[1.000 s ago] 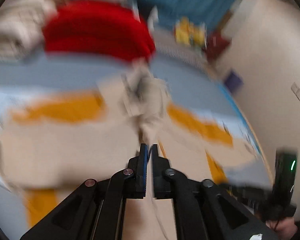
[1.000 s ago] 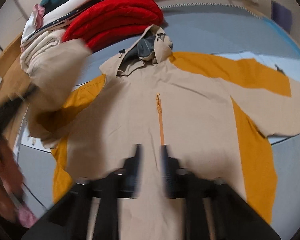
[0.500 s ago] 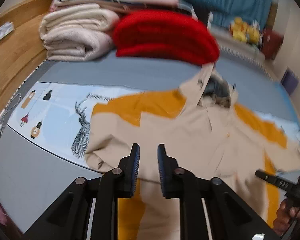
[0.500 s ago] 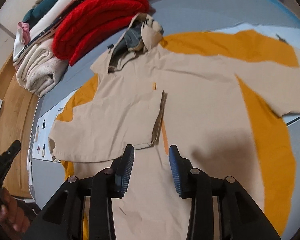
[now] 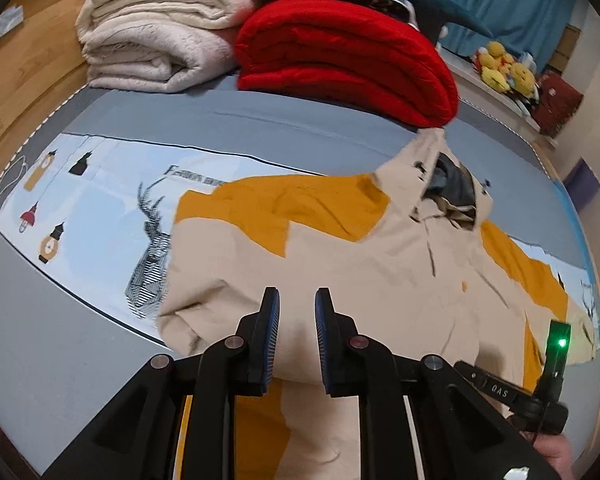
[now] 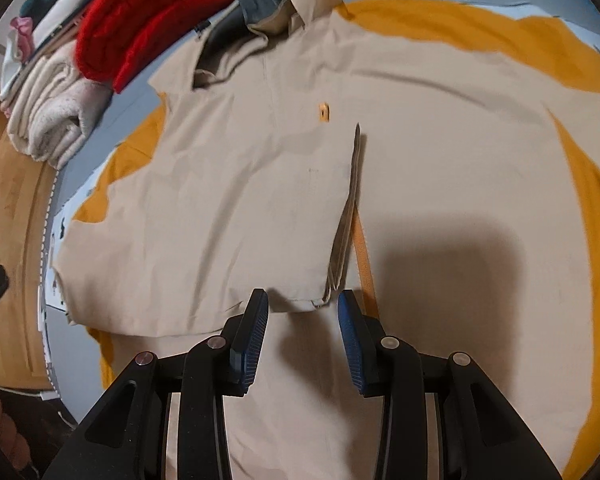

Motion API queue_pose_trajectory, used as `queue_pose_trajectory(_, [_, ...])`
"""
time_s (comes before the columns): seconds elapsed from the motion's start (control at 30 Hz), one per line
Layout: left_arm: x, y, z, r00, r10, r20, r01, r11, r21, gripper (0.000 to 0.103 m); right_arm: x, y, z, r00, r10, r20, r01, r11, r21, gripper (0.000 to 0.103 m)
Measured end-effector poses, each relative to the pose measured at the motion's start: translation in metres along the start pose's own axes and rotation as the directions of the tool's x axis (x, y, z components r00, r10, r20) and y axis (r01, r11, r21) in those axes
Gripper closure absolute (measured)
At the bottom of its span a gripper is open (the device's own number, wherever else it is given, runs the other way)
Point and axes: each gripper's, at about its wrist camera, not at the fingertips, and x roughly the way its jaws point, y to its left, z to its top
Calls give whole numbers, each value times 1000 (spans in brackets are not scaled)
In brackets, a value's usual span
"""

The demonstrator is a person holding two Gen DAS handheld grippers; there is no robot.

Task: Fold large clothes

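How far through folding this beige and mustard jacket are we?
One sleeve of the beige and mustard hooded jacket is folded across its front. Both grippers, left and right, are open above it, holding nothing. The other sleeve lies spread; body unfolded.

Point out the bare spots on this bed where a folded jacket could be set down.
Free: the grey sheet between the red blanket and the jacket, and the printed strip with grey beyond, left of the jacket. Crowded: the head end, stacked with the red blanket and cream blankets.

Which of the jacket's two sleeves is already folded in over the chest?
The beige sleeve on the side of the stacked blankets; the other sleeve lies spread out.
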Motion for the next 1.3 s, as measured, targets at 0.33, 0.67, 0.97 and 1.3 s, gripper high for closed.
queue_pose_trajectory(0.33, [6,48,15,999,34,-14,-36,991,-130,88,-90,13,18,956,13,293,11,997,-80,96])
queue_pose_trajectory(0.67, [47,68,-3,980,-83,-182,40,974,-224,88,-126,-57,38,909,-254,332,229,967,113,96])
queue_pose_trajectory(0.97, [78,51,-20,953,-129,-274,81,980,-180,86,-137,-98,45,903,-291,318,239,952,192,96])
queue_pose_trajectory(1.3, [94,30,-38,956,90,-280,-91,996,10,86,-141,-119,47,865,-332,377,249,935,252,76])
